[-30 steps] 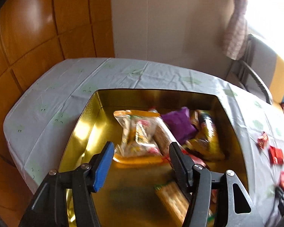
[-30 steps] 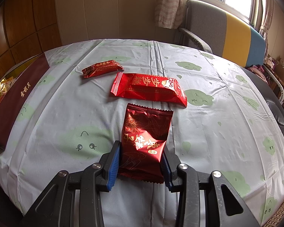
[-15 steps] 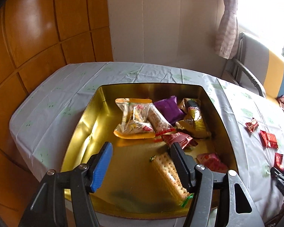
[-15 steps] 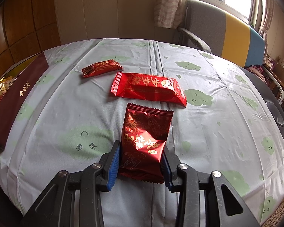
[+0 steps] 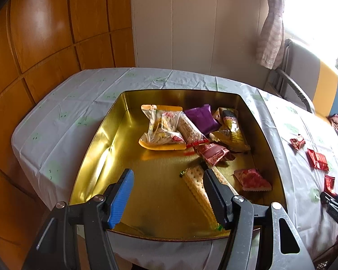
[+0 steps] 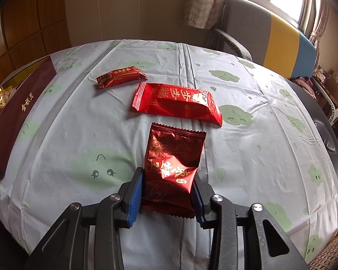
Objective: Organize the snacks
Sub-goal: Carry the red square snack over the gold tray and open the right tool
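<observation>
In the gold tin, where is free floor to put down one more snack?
The tin is bare along its left wall, from the seed bag down to the near rim, left of the cracker pack. The far right part is crowded with packets, the purple packet among them.

The gold tin (image 5: 97, 139) is sitting open on the surface, holding a clear seed bag (image 5: 162, 128), a purple pack (image 5: 201, 118), a yellow-black pack (image 5: 231, 126), a dark red pack (image 5: 213, 154), a long cracker pack (image 5: 197, 186) and a pink pack (image 5: 251, 180). Outside it, three red packs are lying flat: a small one (image 6: 121, 76), a long one (image 6: 176, 103) and a dark foil one (image 6: 172, 168), which is sitting pinched between blue pads (image 6: 136, 199).
</observation>
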